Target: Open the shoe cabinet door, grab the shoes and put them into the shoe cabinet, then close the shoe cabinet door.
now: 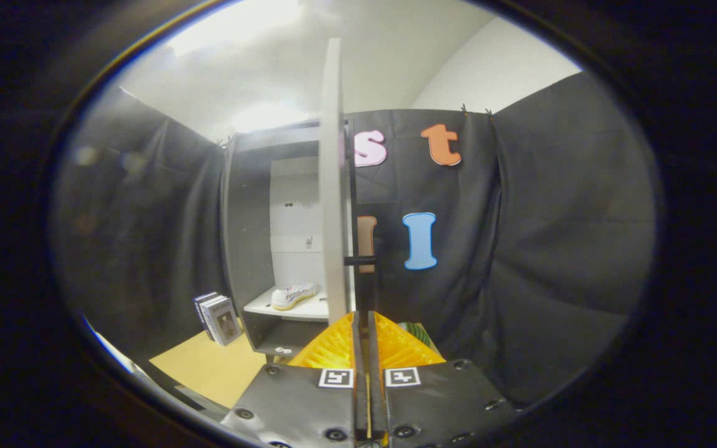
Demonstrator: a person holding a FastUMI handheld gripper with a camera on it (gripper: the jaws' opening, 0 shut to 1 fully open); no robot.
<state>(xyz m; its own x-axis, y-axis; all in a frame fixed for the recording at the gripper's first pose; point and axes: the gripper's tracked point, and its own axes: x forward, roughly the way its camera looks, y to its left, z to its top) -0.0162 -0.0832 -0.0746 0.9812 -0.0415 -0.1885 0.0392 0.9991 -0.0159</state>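
Note:
The shoe cabinet (246, 249) is a dark box with a white inner back, and it stands ahead to the left. Its door (333, 186) is swung open and I see it edge-on, rising straight up from my fingers. A thin dark handle bar (355, 274) runs down the door's right side. My gripper (363, 320) is shut on the low end of that bar. A white shoe (293, 295) lies on the white shelf (309, 309) inside the cabinet, left of the door.
A few books (218, 318) lean against the cabinet's left side on a yellow surface (209, 367). Small white bits (282, 350) lie in the lower compartment. A green striped thing (419, 333) peeks out right of my fingers. Black cloth walls surround everything.

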